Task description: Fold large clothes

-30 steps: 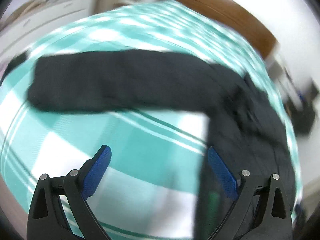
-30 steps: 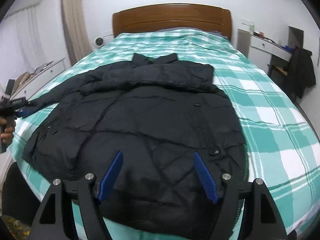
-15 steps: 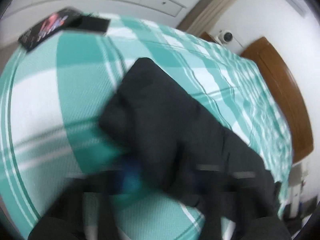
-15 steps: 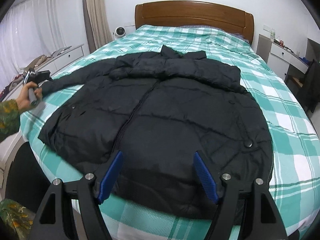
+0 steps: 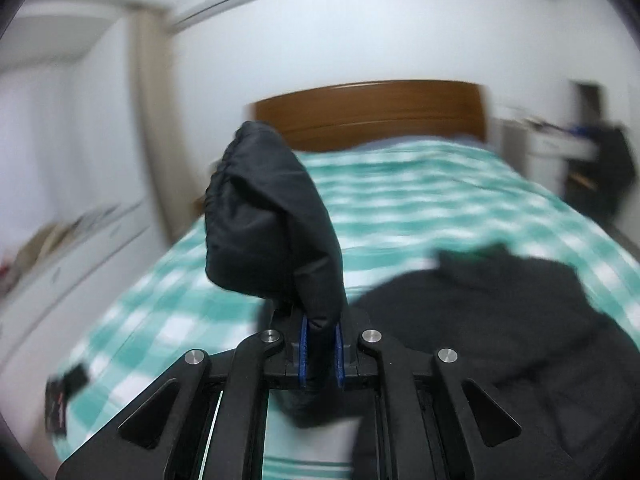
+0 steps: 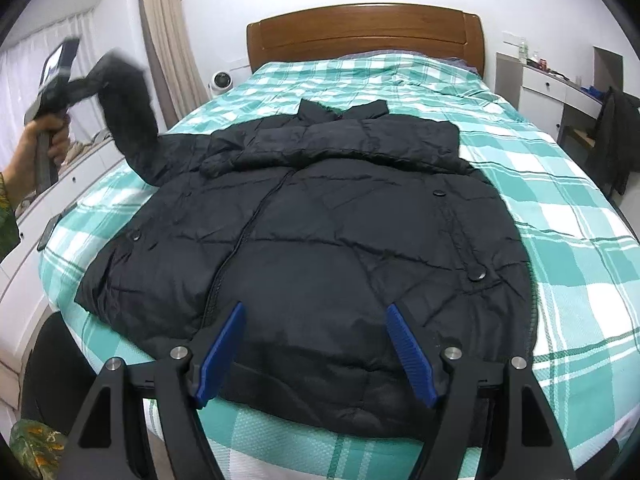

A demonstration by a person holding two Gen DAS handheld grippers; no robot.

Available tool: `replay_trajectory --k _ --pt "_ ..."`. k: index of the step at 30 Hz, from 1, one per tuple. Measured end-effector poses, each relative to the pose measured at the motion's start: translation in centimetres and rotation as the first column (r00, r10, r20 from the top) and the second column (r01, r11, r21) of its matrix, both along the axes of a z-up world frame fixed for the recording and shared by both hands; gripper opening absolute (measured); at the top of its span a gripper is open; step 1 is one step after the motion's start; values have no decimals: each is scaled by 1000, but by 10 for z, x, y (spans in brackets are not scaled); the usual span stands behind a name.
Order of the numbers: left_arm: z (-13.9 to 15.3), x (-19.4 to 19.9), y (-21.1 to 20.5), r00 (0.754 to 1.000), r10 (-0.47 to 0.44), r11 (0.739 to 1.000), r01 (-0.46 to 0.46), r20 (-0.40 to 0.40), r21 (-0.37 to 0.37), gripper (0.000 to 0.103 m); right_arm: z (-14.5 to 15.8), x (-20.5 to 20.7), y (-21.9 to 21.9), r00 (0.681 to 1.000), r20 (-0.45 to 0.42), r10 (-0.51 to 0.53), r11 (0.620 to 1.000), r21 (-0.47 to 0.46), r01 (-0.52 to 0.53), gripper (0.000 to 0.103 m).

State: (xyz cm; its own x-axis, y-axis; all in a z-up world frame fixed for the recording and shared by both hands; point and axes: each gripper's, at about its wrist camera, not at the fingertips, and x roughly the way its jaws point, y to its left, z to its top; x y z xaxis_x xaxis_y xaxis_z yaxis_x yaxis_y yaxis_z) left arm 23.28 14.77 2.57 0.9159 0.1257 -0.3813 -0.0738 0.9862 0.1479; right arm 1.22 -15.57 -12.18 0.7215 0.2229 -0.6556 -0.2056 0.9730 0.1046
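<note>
A black padded jacket [image 6: 320, 240] lies front up on the green checked bed [image 6: 580, 248], collar toward the headboard. My left gripper [image 5: 320, 344] is shut on the jacket's left sleeve [image 5: 272, 220] and holds the cuff end up in the air; in the right wrist view it [image 6: 56, 84] shows at the far left, with the sleeve [image 6: 128, 120] lifted off the bed. My right gripper [image 6: 316, 352] is open and empty, above the jacket's hem at the foot of the bed. The jacket's right sleeve lies folded across the chest [image 6: 360, 140].
A wooden headboard [image 6: 360, 32] stands at the far end. White drawers [image 6: 24, 240] run along the left of the bed, a white desk [image 6: 560, 88] and a chair with dark clothes [image 6: 616, 136] stand on the right. A dark flat object [image 5: 64, 396] lies near the bed's left edge.
My left gripper went from open above the flat sleeve to shut on its end and has raised it off the bed. My right gripper has stayed open over the hem.
</note>
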Motion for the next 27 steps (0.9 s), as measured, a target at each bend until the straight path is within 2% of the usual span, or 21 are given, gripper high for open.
replay_trajectory --k 2,4,6,8,9,10,12,15,17,19,21,23,25,27 --pt "-6 -2 -47 995 -97 995 98 -15 37 8 2 -4 -8 1000 9 -16 1000 3 16 75" --pt "-22 -5 -90 981 -189 978 192 -50 76 8 3 -7 -15 999 14 -33 999 6 33 75" --pt "-47 -10 -131 958 -265 954 277 -107 115 9 4 -10 -25 998 18 -56 998 9 56 75" --pt "-78 -12 -161 927 -315 933 341 -202 113 17 5 -11 -33 997 20 -78 997 14 78 75" --pt "-90 -14 -170 912 -331 927 362 -244 95 30 6 -11 -37 996 21 -90 996 14 90 75" --pt "-104 -18 -179 891 -344 923 379 -296 65 54 6 -11 -40 995 20 -98 995 14 97 75" --pt "-131 -22 -181 853 -358 925 379 -380 -19 76 6 -9 -46 994 14 -107 994 14 107 75" --pt "-144 -39 -167 828 -368 929 349 -423 -125 77 10 0 -50 995 -1 -102 994 34 102 75" --pt "-144 -48 -149 834 -353 936 307 -424 -175 80 13 11 -48 996 -13 -83 995 54 84 75" --pt "-139 -62 -126 858 -319 944 252 -402 -212 85 17 34 -45 998 -45 -41 992 118 47 76" --pt "-136 -81 -104 879 -286 951 209 -383 -230 86 19 71 -39 995 -103 12 965 260 15 78" --pt "-135 -94 -85 897 -242 958 160 -370 -238 86 19 105 -28 991 -120 52 930 369 -4 78" --pt "-137 -104 -70 907 -207 963 122 -368 -241 86 15 143 -12 986 -148 74 916 401 -9 78" --pt "-142 -114 -52 911 -171 962 72 -376 -263 86 2 179 9 976 -207 63 924 383 22 78"
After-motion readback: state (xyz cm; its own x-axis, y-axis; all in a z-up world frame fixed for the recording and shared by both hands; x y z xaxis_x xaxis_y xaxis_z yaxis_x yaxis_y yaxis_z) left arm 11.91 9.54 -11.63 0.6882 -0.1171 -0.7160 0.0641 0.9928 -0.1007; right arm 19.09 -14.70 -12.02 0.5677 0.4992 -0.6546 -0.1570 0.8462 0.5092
